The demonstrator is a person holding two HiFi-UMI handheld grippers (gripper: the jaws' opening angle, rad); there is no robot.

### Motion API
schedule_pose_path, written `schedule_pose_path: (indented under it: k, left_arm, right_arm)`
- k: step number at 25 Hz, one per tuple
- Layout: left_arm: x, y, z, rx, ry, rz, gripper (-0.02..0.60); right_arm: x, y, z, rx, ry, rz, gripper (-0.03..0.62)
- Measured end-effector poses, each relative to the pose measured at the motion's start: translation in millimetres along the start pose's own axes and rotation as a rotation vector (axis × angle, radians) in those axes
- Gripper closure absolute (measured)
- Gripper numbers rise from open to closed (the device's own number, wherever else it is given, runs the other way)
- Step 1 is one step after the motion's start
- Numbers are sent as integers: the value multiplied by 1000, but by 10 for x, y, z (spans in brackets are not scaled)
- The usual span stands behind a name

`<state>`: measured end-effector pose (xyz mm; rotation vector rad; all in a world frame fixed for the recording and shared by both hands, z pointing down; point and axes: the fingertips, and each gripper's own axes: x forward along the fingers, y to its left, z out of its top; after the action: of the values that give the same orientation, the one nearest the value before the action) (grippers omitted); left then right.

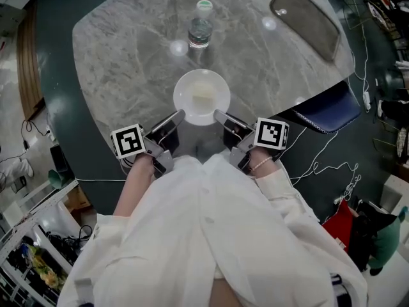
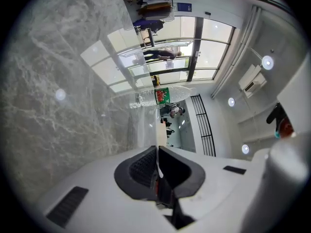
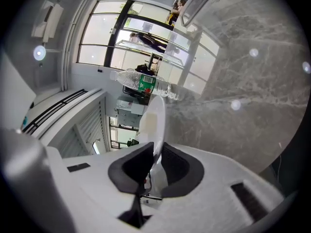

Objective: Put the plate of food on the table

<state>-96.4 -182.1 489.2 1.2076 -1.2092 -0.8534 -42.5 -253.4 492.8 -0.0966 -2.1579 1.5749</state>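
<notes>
A white plate (image 1: 183,98) sits over the near edge of the gray table (image 1: 121,50). A little pale food (image 1: 203,96) lies in the middle of it. I cannot tell if the plate touches the table.

The left gripper (image 2: 157,148) pinches the plate's left rim, with its jaws nearly together on the thin edge. The right gripper (image 3: 157,145) pinches the right rim the same way. Both grippers point a bit down at the plate.

A bottle (image 1: 200,29) with a green label stands on the table, well past the plate. A dark tray (image 1: 305,19) lies near the far right edge. A blue chair (image 1: 329,110) is tucked in at the right side.
</notes>
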Motion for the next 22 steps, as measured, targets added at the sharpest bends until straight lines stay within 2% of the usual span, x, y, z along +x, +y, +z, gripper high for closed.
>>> schedule_pose_path:
  k: [2, 5, 8, 10, 15, 19, 22]
  left_arm:
    - [-1, 14, -2, -1, -1, 4, 558]
    - [-30, 68, 15, -11, 0, 18, 558]
    - [-23, 118, 12, -57, -4, 26, 558]
    - [-8, 156, -5, -78, -1, 36, 558]
    - [77, 203, 79, -38, 1, -7, 558]
    - [115, 262, 151, -69, -6, 40, 558]
    - [166, 269, 216, -69, -14, 35, 558]
  right_arm:
    - [7, -18, -14, 15, 8, -7, 576]
    - [55, -40, -94, 97, 19, -28, 576]
    - [97, -102, -129, 121, 34, -49, 576]
    - [113, -165, -150, 118, 52, -75, 574]
    - [184, -287, -135, 89, 79, -126, 556]
    - [246, -347, -45, 73, 79, -149, 546]
    - [283, -380, 5, 60, 94, -166, 539]
